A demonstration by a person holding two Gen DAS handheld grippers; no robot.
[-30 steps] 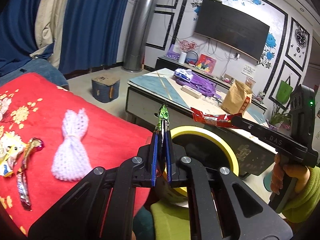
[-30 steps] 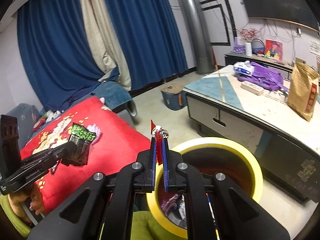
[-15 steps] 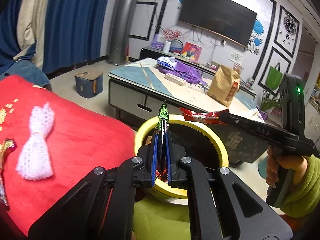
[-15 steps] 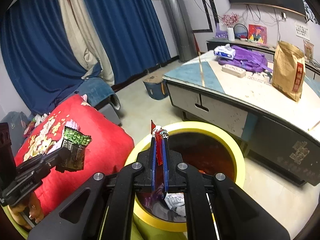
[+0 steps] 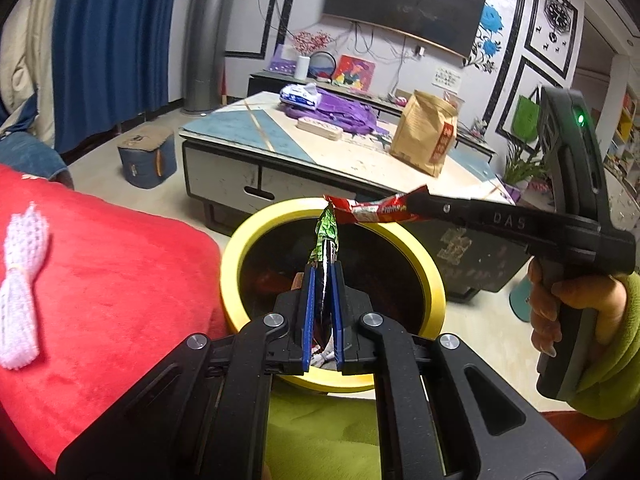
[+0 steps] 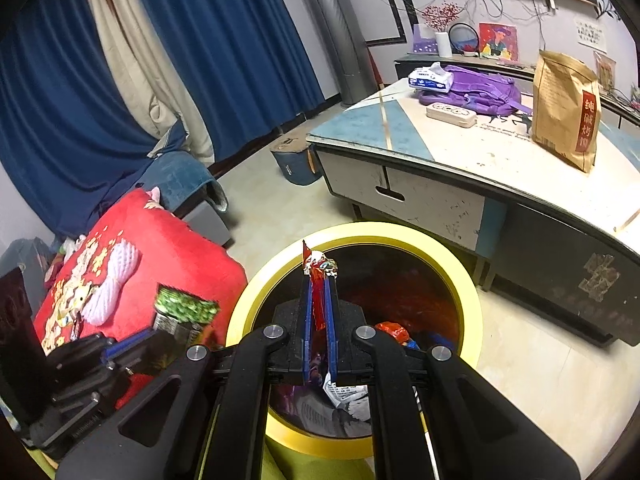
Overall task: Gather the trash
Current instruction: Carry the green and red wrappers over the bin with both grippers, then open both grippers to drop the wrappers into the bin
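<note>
Blue-padded jaws of the left gripper (image 5: 322, 276) are closed on a green wrapper (image 5: 325, 240), pinched edge-on so that only its thin side and crinkled green top show; its long axis runs up and forward out of the pads, the lower end hidden between them. From the right wrist view the same wrapper (image 6: 184, 310) shows its green printed face, and the left gripper below it is blurred and partly cut off at the frame's left edge. Jaws of the right gripper (image 6: 318, 292) are likewise closed, gripping a red wrapper (image 6: 318, 280), which stands upright between the pads with a crumpled silver-and-red tip above them and its lower part concealed. In the left wrist view that red wrapper (image 5: 376, 208) lies nearly level, long axis pointing left from the fingertips, its free end just above the tip of the green one. Both wrappers hang over the mouth of a yellow-rimmed bin (image 6: 448, 256), whose dark inside holds crumpled trash that is hard to make out, partly screened by the gripper bodies. Beside the bin: a red blanket (image 5: 120, 264) carrying a white knitted item (image 5: 20, 292). Beyond it: a low table (image 6: 404, 196) bearing a brown paper bag (image 6: 568, 112) and a purple bag (image 6: 476, 94).
</note>
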